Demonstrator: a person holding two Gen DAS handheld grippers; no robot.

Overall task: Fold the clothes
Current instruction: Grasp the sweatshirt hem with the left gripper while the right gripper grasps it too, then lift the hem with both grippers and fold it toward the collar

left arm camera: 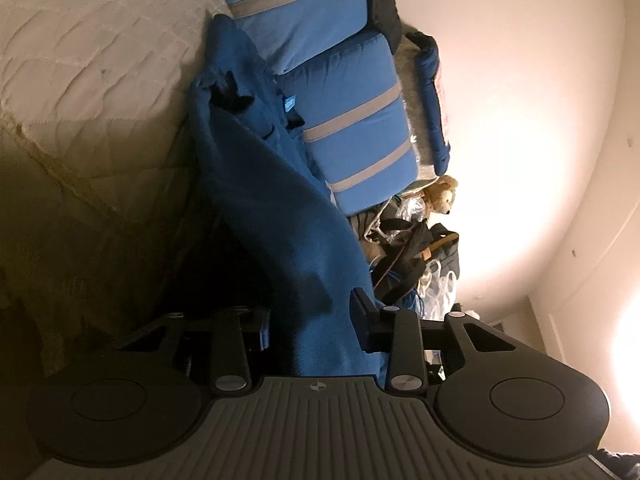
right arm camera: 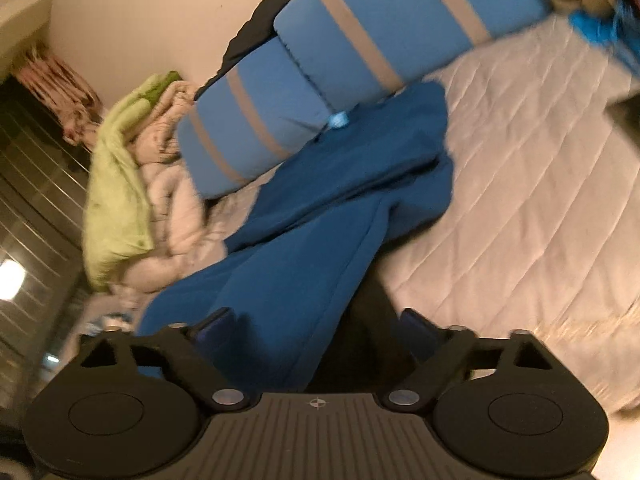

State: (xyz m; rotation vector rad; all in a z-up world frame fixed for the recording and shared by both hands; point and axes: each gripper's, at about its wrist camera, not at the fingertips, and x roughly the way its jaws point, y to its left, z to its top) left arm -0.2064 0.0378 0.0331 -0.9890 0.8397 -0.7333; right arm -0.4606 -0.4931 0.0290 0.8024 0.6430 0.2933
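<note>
The blue garment lies crumpled and unfolded on the bed, running between both grippers, left gripper narrowed around it, right gripper wide, so folding has barely begun.

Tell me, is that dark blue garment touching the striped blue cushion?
Touching. In the right wrist view the dark blue garment lies up against the striped cushion, no bedcover showing between.

Dim warm indoor light; both fisheye views are bending hard at the edges.

Left view: glare is blowing out the wall, while shadow is swallowing the mattress at lower left. Right view: motion blur is smearing the pillows and green cloth; a lamp is glowing at the left edge.
</note>
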